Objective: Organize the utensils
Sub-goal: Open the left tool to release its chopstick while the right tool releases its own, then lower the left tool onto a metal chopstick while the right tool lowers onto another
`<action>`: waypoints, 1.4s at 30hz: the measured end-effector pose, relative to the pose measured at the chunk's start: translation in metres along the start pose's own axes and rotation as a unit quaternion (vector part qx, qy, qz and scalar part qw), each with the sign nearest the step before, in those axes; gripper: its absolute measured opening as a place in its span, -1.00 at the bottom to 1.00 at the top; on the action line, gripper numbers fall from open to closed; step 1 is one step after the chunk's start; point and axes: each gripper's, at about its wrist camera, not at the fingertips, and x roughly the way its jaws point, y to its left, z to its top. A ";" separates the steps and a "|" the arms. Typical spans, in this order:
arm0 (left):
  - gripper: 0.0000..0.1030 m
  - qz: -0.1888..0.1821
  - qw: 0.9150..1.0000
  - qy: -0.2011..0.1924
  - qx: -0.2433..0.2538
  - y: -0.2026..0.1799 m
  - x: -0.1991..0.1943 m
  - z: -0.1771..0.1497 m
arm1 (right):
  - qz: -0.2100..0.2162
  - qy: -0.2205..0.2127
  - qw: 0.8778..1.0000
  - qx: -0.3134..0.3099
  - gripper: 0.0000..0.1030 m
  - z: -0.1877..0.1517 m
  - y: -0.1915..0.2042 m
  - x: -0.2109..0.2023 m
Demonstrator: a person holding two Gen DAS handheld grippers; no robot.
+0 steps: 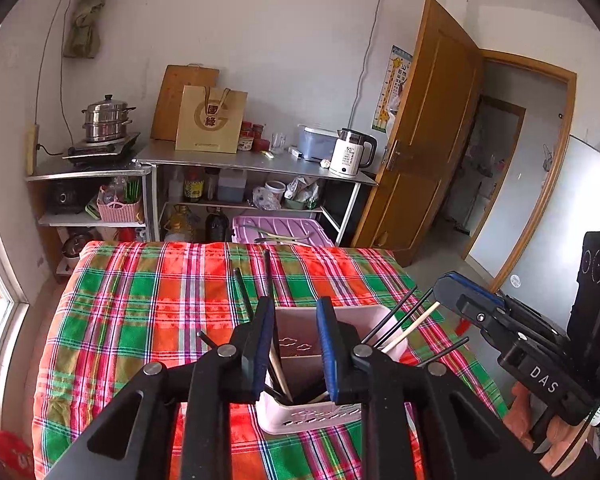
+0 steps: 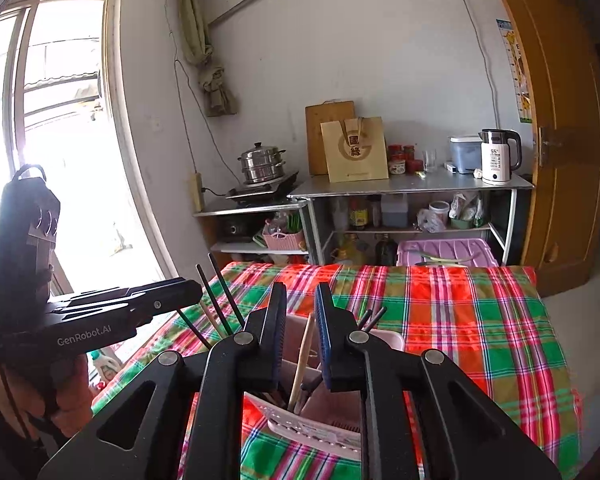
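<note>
Over the pink holder (image 1: 320, 420) on the checked surface (image 1: 140, 320), both tongs (image 1: 293, 344) (image 2: 302, 332) hung slightly open, empty, best withdrawn straight upward to avoid snagging chopsticks (image 1: 410, 328).

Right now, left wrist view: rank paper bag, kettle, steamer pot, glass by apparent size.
1. paper bag
2. steamer pot and kettle: look alike, not ranking
3. glass
All sit similarly far off.

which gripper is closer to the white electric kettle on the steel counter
Right, though only slightly. Both grippers hang over the pink utensil holder on the plaid cloth. The right gripper sits on the kettle side; the left gripper is beside it, toward the window.
</note>
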 end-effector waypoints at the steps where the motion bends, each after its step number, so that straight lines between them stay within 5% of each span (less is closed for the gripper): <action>1: -0.58 0.002 1.000 -0.003 0.000 0.000 -0.003 0.002 | -0.001 -0.002 1.000 0.001 -0.70 0.001 -0.001 -0.003; 9: -0.58 0.003 1.000 -0.024 -0.006 -0.001 -0.031 -0.008 | -0.001 -0.022 1.000 0.008 -0.68 0.000 -0.007 -0.030; 17: -0.57 0.000 0.999 -0.033 0.000 -0.007 -0.071 -0.061 | 0.006 -0.031 0.999 0.012 -0.54 -0.025 -0.015 -0.077; 30: -0.58 0.003 0.999 0.041 -0.022 -0.012 -0.086 -0.184 | -0.021 0.030 0.999 0.016 -0.54 -0.111 -0.032 -0.129; 42: -0.57 0.028 0.991 0.118 -0.059 0.000 -0.066 -0.236 | -0.051 0.078 0.995 0.043 -0.54 -0.158 -0.059 -0.134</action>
